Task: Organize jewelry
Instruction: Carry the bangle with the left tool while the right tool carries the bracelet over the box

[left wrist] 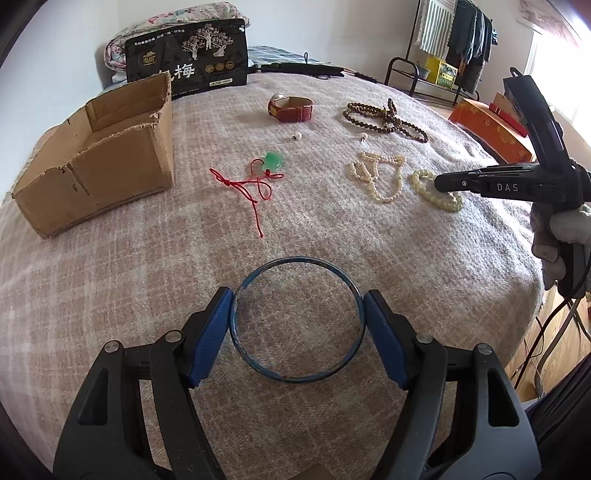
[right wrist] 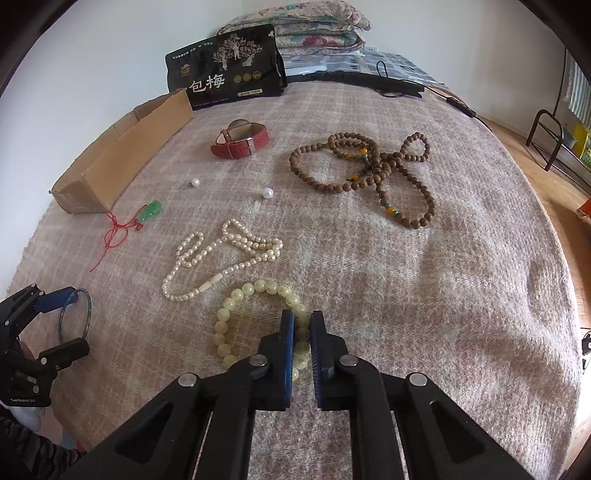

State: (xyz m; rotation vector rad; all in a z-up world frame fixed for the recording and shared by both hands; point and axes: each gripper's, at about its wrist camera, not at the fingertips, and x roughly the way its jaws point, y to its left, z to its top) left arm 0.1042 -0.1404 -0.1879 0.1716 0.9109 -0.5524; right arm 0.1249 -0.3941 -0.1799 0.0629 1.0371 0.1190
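Both grippers closed on bracelets.
Left gripper [left wrist: 297,325] clamps blue bangle [left wrist: 297,319] across its diameter, lying flat; right gripper [right wrist: 303,325] pinches pale bead bracelet [right wrist: 255,321] beside pearl necklace [right wrist: 221,258].

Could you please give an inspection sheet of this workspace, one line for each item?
Surface: plaid blanket.
Job's things: blue bangle, pale bead bracelet, pearl necklace, brown bead string, red watch, jade pendant, two loose pearls, cardboard box.
Clutter: black snack bag.
Grippers: left hand-held gripper clamps the bangle; right hand-held gripper nearly closed around the bracelet.
Cables: black cord.
Surroundings: folded quilts, clothes rack.
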